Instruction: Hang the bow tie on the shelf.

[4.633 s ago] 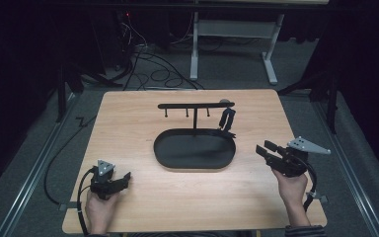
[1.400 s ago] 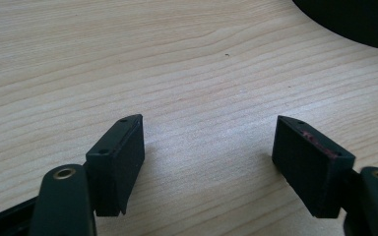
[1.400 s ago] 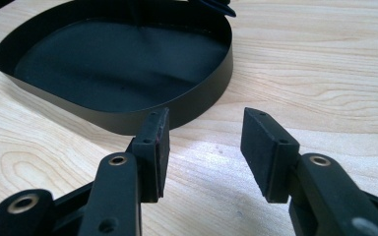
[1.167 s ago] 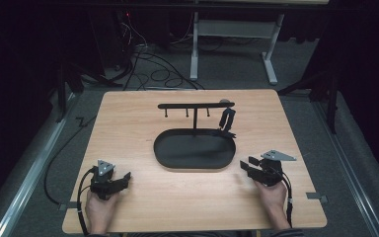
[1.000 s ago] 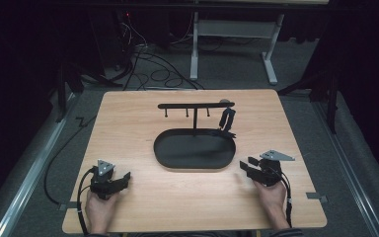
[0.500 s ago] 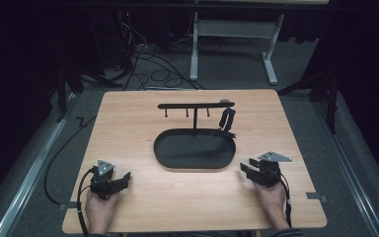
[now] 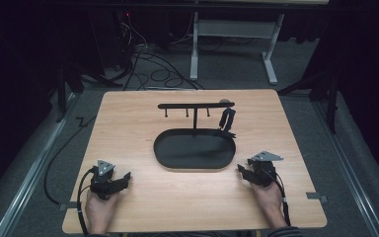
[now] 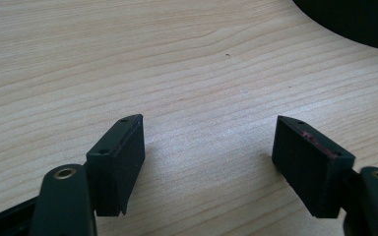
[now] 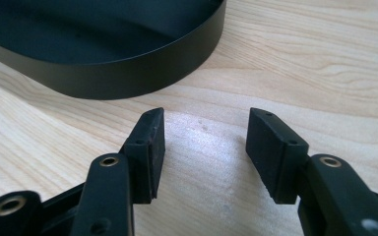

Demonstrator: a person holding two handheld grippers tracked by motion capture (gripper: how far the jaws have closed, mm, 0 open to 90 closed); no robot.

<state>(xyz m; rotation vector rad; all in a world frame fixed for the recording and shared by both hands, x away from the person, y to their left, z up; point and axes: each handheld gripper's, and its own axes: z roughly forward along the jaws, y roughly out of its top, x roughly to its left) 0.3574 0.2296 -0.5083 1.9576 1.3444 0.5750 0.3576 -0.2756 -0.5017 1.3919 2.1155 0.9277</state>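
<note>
- Tray (image 7: 193, 154): the black oval tray sits mid-counter, a T-shaped stand (image 7: 195, 105) rising from its far edge, and a small dark thing (image 7: 226, 120) hangs from the stand's right end, its lower end by the tray's rim. What that thing is I cannot tell.
- The right gripper (image 7: 244, 172) rests on the counter (image 7: 128, 118) just beside the tray's near right corner, pointing toward it. Its own view shows the tray wall (image 9: 142, 78) close ahead of the fingers (image 9: 150, 147), so it looks placed for a short reach to the rim or the hanging thing.
- Its fingers are spread with only bare wood between them; they have just been opening wider, which I read as readying for a grasp.
- The left gripper (image 7: 121, 178) lies near the front left corner, well apart from the tray. Its fingers (image 8: 123, 152) are spread wide and pinch nothing; it seems parked while the right does the work.
- Against the earliest frame, the right hand has come in from the counter's right edge to a spot nearer the tray and the front. In the last second or so it has hardly shifted.
- The left hand, tray, stand and hanging thing lie as they did.
</note>
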